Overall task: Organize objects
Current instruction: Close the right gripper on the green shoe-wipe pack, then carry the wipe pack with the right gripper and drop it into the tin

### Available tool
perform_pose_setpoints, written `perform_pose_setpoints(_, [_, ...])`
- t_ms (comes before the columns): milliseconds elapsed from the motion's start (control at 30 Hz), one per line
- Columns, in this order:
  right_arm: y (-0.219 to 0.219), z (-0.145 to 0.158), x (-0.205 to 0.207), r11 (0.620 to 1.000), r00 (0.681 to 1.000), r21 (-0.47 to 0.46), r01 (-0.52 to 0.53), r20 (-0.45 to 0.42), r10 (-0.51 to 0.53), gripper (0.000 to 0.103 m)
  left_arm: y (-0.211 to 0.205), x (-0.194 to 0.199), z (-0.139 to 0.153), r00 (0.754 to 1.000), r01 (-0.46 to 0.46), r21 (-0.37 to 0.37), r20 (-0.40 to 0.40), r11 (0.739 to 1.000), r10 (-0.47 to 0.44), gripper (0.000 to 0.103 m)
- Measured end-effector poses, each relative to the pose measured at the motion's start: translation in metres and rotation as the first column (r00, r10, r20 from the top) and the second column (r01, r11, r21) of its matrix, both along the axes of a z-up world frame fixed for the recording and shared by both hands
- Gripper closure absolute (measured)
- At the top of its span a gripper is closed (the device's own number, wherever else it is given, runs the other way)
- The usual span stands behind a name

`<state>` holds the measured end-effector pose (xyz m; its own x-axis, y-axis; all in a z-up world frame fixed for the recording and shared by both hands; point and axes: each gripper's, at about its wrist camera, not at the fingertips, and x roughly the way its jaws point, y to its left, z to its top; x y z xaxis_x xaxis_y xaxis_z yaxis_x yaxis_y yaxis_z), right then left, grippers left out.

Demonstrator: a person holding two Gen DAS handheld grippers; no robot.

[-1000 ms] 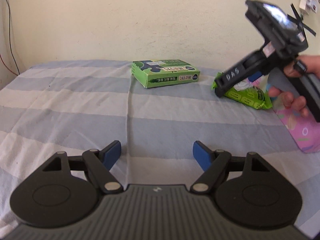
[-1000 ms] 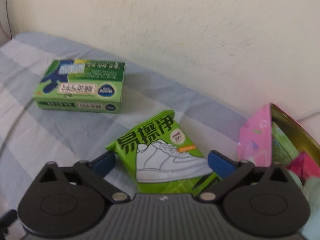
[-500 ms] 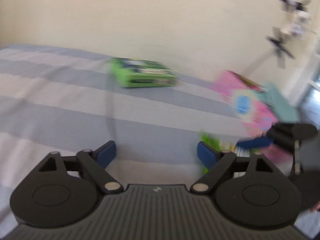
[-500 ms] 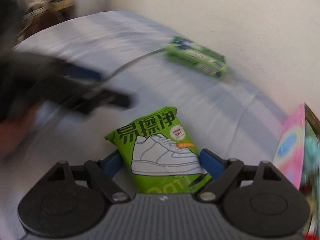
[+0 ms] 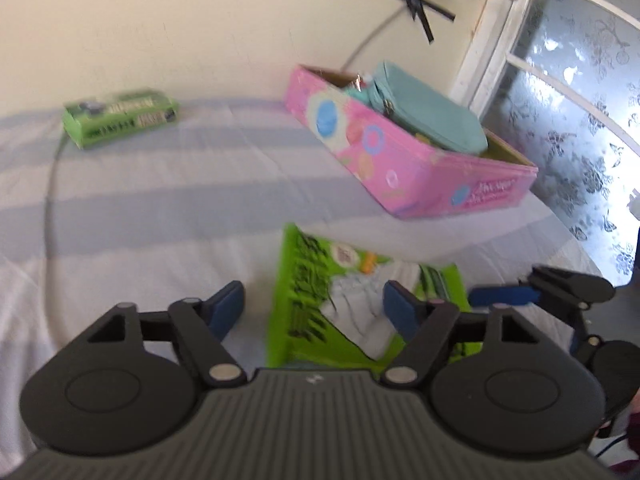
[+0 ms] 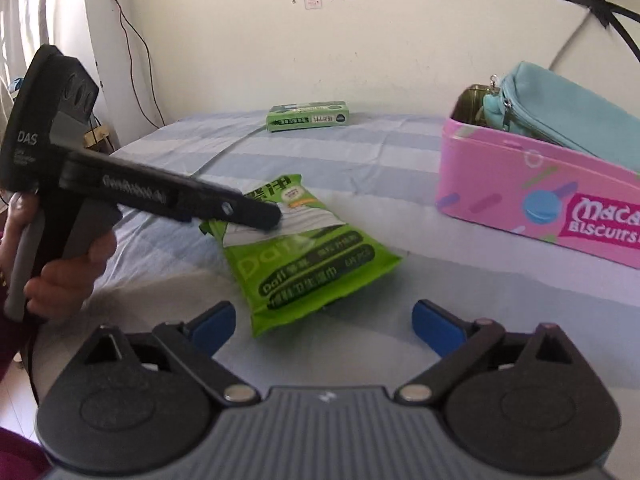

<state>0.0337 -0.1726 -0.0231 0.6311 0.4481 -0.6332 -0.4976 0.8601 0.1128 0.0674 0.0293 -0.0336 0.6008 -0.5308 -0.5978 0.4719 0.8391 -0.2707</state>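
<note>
Striped bedsheet, cream wall behind. Item: green wipes pack, lying flat mid-sheet, unheld. Left gripper: jaws closing around its upper end, pads not yet pressing. Right gripper: jaws opening, empty, just short of it. Advice: grip squarely across the pack. Pink biscuit tin: teal zip pouch inside. Green box: far, near the wall.

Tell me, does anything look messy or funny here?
A little. The green packet lies slantwise on the bed, outside the pink tin. The blue pouch is too long for the tin and pokes up over its rim. Nothing looks spilled or broken.
</note>
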Motion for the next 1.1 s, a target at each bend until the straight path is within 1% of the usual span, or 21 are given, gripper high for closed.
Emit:
perform_pose_setpoints(33, [0.005, -0.001, 0.003, 1.000, 1.000, -0.010, -0.011, 0.011, 0.011, 0.010, -0.002, -0.002, -0.001, 1.000, -0.007, -0.004, 0.006, 1.000, 0.007, 0.030])
perform_pose_setpoints(67, [0.009, -0.001, 0.003, 1.000, 0.999, -0.017, -0.018, 0.026, 0.018, 0.014, -0.003, -0.004, -0.002, 1.000, -0.008, -0.010, 0.007, 1.000, 0.008, 0.038])
perform_pose_setpoints(100, [0.011, -0.002, 0.002, 0.999, 0.999, -0.021, -0.026, 0.041, 0.027, 0.028, -0.004, -0.006, -0.002, 1.000, -0.006, -0.028, -0.003, 1.000, 0.006, 0.040])
perform_pose_setpoints(133, [0.015, -0.002, 0.002, 0.999, 0.998, -0.024, -0.035, 0.052, 0.036, 0.040, -0.007, -0.009, -0.001, 1.000, -0.017, -0.035, -0.011, 0.999, 0.016, 0.041])
perform_pose_setpoints(233, [0.013, -0.006, 0.001, 0.998, 0.996, -0.015, -0.058, 0.072, 0.059, 0.053, -0.017, -0.017, 0.001, 1.000, -0.024, -0.030, -0.017, 0.999, 0.023, 0.042])
perform_pose_setpoints(300, [0.006, -0.007, -0.002, 0.998, 0.995, 0.004, -0.056, 0.080, 0.055, 0.055, -0.025, -0.023, 0.008, 1.000, -0.031, -0.016, 0.002, 0.999, 0.031, 0.043])
perform_pose_setpoints(367, [-0.004, -0.003, -0.006, 0.999, 0.995, 0.026, -0.038, 0.090, 0.036, 0.055, -0.035, -0.028, 0.019, 0.999, -0.019, -0.018, 0.040, 1.000, 0.020, 0.043])
perform_pose_setpoints(467, [-0.022, 0.009, -0.009, 0.999, 0.990, 0.052, -0.007, 0.139, 0.000, 0.055, -0.054, -0.029, 0.041, 0.995, 0.005, -0.037, 0.097, 0.999, -0.001, 0.043])
perform_pose_setpoints(533, [-0.038, 0.024, -0.008, 0.998, 0.982, 0.066, 0.017, 0.188, -0.030, 0.055, -0.070, -0.023, 0.057, 0.991, 0.019, -0.045, 0.135, 0.999, -0.013, 0.043])
perform_pose_setpoints(633, [-0.058, 0.044, 0.003, 0.997, 0.960, 0.049, 0.059, 0.271, -0.070, 0.055, -0.099, -0.006, 0.076, 0.984, 0.039, -0.050, 0.174, 0.998, -0.030, 0.043])
perform_pose_setpoints(733, [-0.076, 0.058, 0.027, 0.994, 0.937, 0.007, 0.108, 0.334, -0.104, 0.055, -0.131, 0.018, 0.085, 0.979, 0.037, -0.041, 0.201, 0.999, -0.028, 0.043])
perform_pose_setpoints(833, [-0.093, 0.065, 0.059, 0.988, 0.924, -0.024, 0.155, 0.357, -0.136, 0.057, -0.155, 0.047, 0.083, 0.984, 0.031, -0.046, 0.178, 0.998, -0.022, 0.042])
perform_pose_setpoints(933, [-0.110, 0.059, 0.093, 0.983, 0.934, -0.009, 0.182, 0.315, -0.170, 0.057, -0.174, 0.068, 0.074, 0.988, 0.015, -0.041, 0.152, 0.999, -0.009, 0.042])
perform_pose_setpoints(1000, [-0.119, 0.050, 0.111, 0.976, 0.936, -0.009, 0.216, 0.285, -0.204, 0.057, -0.185, 0.082, 0.063, 0.993, 0.002, -0.021, 0.115, 1.000, 0.000, 0.042])
perform_pose_setpoints(1100, [-0.131, 0.040, 0.127, 0.960, 0.929, 0.002, 0.279, 0.251, -0.271, 0.049, -0.196, 0.092, 0.049, 0.997, -0.024, 0.021, 0.077, 0.999, 0.022, 0.041])
